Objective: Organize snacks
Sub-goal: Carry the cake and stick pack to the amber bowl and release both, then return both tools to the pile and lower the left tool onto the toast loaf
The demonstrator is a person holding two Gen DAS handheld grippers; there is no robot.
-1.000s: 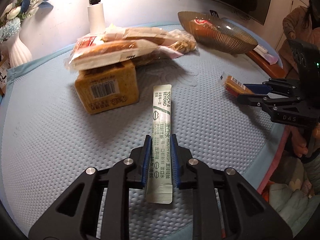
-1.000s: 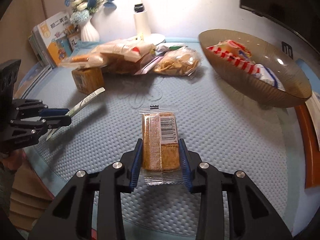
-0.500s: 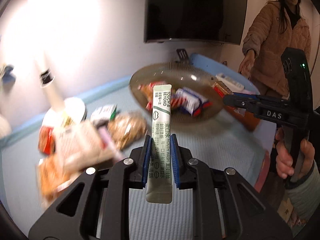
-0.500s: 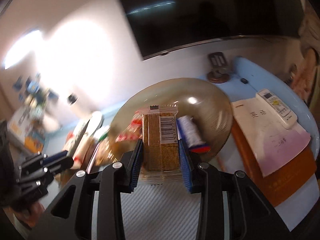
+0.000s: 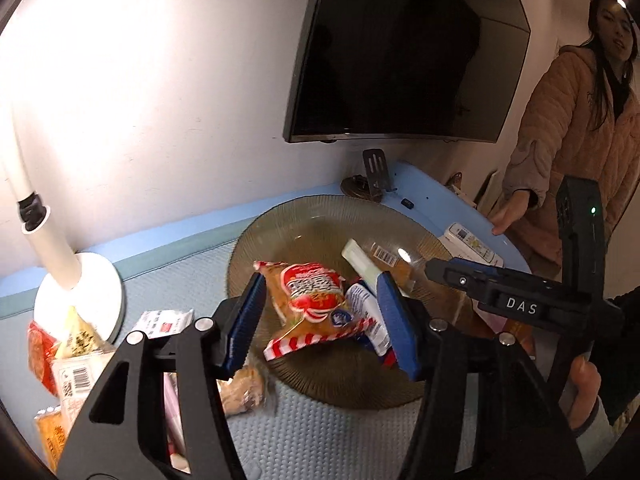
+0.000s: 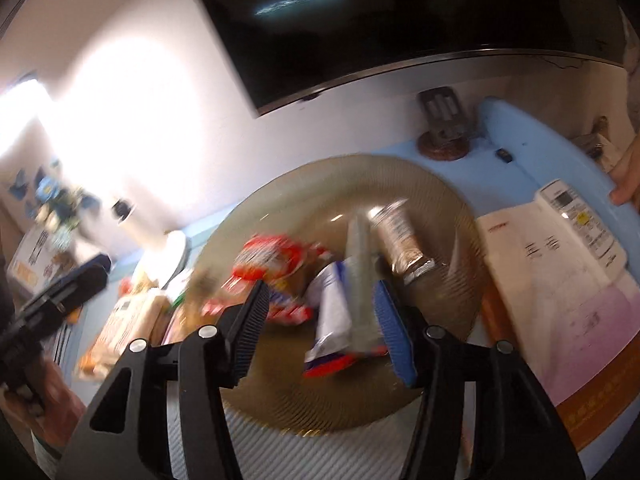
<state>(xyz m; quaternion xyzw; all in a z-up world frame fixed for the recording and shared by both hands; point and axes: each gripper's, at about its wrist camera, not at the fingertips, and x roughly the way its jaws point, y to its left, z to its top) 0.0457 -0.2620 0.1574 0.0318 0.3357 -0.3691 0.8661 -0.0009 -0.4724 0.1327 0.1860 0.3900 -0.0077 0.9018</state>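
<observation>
Both your tongs, left gripper (image 5: 320, 320) and right gripper (image 6: 318, 322), gape apart, empty, above the ribbed brown glass bowl (image 5: 304, 216) holding a pale-green mouthwash sachet (image 5: 362, 264), barcoded biscuit pack (image 6: 400, 236) and red-striped snack bag (image 5: 316, 300).

Setting: a home, likely a living room or bedroom. Evidence: dark flat TV (image 5: 404, 48) mounted on a white wall at the far side; light blue table (image 5: 424, 192) with a textured mat; white lamp (image 5: 52, 248) at far left; remote (image 6: 580, 220) lying on papers at right; vase of flowers and books (image 6: 36, 256) far left, blurred; packaged snacks in a ribbed glass bowl (image 5: 304, 216); a person in a padded coat (image 5: 568, 120) standing at right.
</observation>
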